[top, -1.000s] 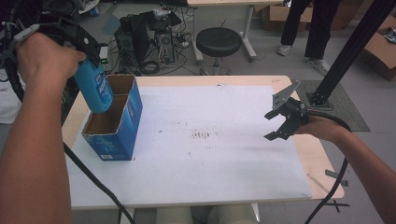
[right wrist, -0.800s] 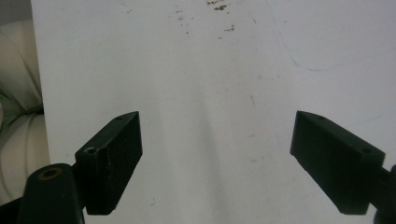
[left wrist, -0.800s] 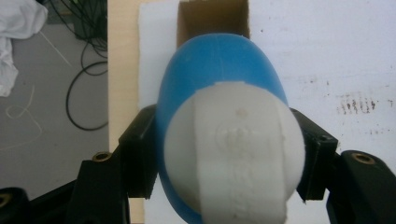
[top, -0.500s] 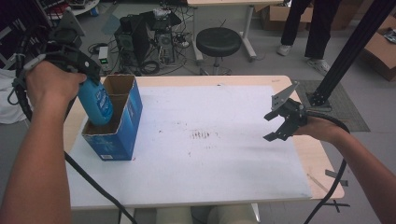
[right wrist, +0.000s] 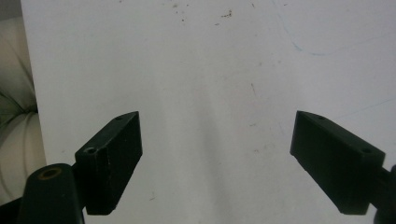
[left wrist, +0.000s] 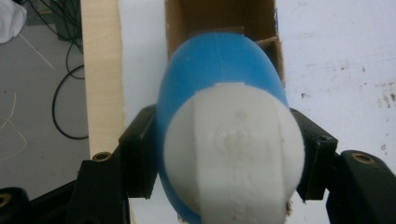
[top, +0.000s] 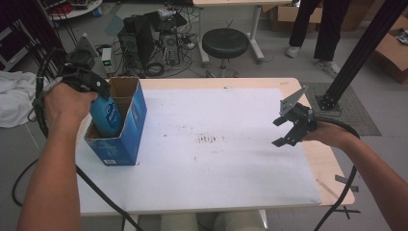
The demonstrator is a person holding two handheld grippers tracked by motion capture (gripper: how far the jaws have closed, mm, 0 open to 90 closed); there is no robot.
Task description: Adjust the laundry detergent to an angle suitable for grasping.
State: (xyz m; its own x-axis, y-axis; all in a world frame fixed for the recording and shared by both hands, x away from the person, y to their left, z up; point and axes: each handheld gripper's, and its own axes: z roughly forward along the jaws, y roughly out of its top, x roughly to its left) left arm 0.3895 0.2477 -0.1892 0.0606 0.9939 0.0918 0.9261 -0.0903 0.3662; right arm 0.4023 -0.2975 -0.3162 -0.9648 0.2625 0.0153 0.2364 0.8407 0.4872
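Over at the bench's left edge, the left hand-held gripper [top: 98,98] is gripping a blue bottle [top: 107,115] that's sitting partway down inside the open blue cardboard box [top: 120,144].

From the high view, the bottle is leaning a bit in the box, which is standing on the white sheet [top: 211,159] covering the bench [top: 332,178], while the right hand-held gripper [top: 285,131] is hovering well apart at the right side, jaws spread with nothing in them. Looking along the left gripper view, both black jaws are clamping the blue bottle [left wrist: 219,79] just under its white cap [left wrist: 233,163], with the box's brown inside [left wrist: 219,16] showing past it. Over in the right gripper view, the right hand-held gripper [right wrist: 217,154] is gaping wide over bare white sheet [right wrist: 210,70].
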